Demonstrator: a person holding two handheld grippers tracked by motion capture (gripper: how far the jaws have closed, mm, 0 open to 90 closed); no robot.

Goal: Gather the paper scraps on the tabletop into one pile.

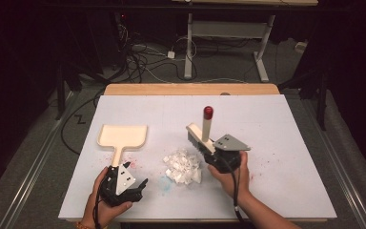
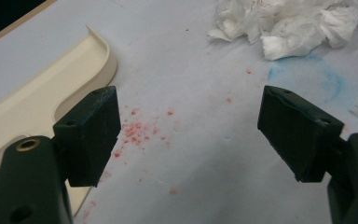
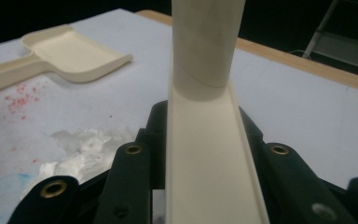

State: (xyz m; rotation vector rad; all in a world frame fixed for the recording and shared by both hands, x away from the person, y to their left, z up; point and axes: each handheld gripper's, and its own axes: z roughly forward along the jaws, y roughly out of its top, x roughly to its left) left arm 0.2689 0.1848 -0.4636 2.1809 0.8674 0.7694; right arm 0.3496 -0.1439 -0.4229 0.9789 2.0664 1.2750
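We see a broad counter with a flat, matte white top and a strip of light wood along its far edge; faint red speckles and a blue smudge mark the surface. On its left part lies a cream plastic dustpan, a shallow, smooth tray with raised side walls and a narrow handle that points toward the person. Its handle end runs under the left tool in the high view, so we cannot make out whether the two touch. Near the middle sits a heap of torn white tissue scraps, soft and crumpled, just left of the brush. The brush is cream too, with a dark bristle head that rests on the counter beside the scraps and a handle that rises to a red cap. The right tool is clamped on that handle, its jaws pressed against the pale channel-shaped shaft. The left tool's jaws stand wide apart, holding nothing, low over the speckled surface just beside the dustpan. The bristles are too small to describe.
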